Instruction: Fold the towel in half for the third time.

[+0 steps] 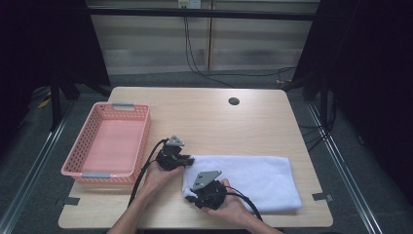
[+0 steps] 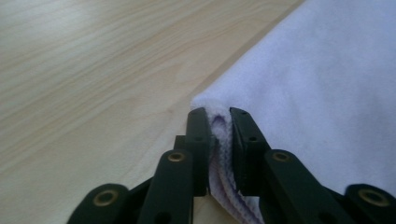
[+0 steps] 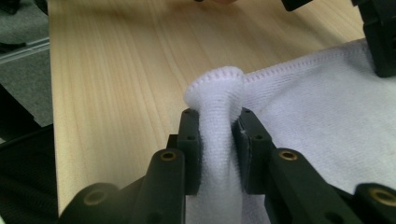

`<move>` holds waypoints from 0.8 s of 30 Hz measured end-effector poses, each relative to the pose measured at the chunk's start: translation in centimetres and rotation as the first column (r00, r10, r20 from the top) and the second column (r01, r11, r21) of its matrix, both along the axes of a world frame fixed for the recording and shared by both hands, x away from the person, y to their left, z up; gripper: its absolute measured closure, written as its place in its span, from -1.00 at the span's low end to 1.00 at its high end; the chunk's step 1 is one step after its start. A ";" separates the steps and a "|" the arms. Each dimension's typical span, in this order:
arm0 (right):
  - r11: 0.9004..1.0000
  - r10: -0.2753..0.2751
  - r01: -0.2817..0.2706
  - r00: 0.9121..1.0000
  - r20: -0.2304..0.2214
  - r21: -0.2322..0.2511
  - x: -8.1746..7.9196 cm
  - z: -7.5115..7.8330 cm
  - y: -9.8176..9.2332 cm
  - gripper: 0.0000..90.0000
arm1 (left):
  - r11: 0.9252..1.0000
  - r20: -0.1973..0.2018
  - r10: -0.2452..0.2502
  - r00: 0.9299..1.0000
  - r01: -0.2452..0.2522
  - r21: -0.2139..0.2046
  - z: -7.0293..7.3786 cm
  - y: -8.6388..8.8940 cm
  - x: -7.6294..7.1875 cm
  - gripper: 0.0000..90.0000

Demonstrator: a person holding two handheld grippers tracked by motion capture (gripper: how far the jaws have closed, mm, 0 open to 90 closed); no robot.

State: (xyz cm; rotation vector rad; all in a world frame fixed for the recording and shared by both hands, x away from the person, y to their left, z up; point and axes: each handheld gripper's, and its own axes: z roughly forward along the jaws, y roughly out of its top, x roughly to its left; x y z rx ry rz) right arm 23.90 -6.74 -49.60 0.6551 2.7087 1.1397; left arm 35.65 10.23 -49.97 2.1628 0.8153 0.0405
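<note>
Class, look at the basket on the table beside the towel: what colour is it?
The basket is pink, seen best in the high view.

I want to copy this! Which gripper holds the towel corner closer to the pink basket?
The left gripper: it pinches the white towel corner beside the pink basket; the right gripper holds the near corner.

A white towel (image 1: 253, 178) with a fine woven texture and a stitched hem lay at the table's near right edge. The table (image 1: 204, 117) was pale wood with straight light-brown grain and a small dark round hole near its far edge. A pink basket (image 1: 109, 144) with lattice-patterned sides and grey handles sat at the left edge. Both grippers were black with brass-coloured rivets and grey plates.
</note>
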 end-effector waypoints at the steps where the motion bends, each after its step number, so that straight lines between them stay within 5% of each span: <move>1: 1.000 0.001 -0.001 1.000 -0.008 0.006 0.1 0.0 -0.1 0.68 | 1.000 -0.024 -0.001 1.000 0.000 -0.023 0.0 0.2 0.2 0.80; 4: 1.000 0.000 0.001 1.000 -0.026 0.015 0.2 0.3 -0.2 0.70 | 0.995 -0.069 0.007 0.998 -0.013 -0.098 0.4 0.8 0.4 0.83; 12: 0.995 -0.003 0.007 0.999 -0.041 0.095 0.4 2.6 -1.0 0.72 | 0.977 -0.038 0.032 0.999 -0.039 -0.209 3.5 1.2 0.0 0.84; 16: 0.986 -0.008 0.015 0.999 -0.041 0.164 0.6 4.3 -1.7 0.72 | 0.976 -0.048 0.033 0.998 -0.043 -0.214 4.5 1.6 0.4 0.84; 19: 0.986 -0.010 0.016 0.999 -0.037 0.168 0.6 4.5 -1.7 0.72 | 0.979 -0.057 0.037 0.998 -0.048 -0.199 4.3 1.7 0.5 0.84; 24: 0.978 -0.009 0.017 0.999 -0.040 0.206 0.9 5.2 -1.7 0.72 | 0.971 -0.062 0.040 0.997 -0.053 -0.232 5.6 2.3 0.6 0.84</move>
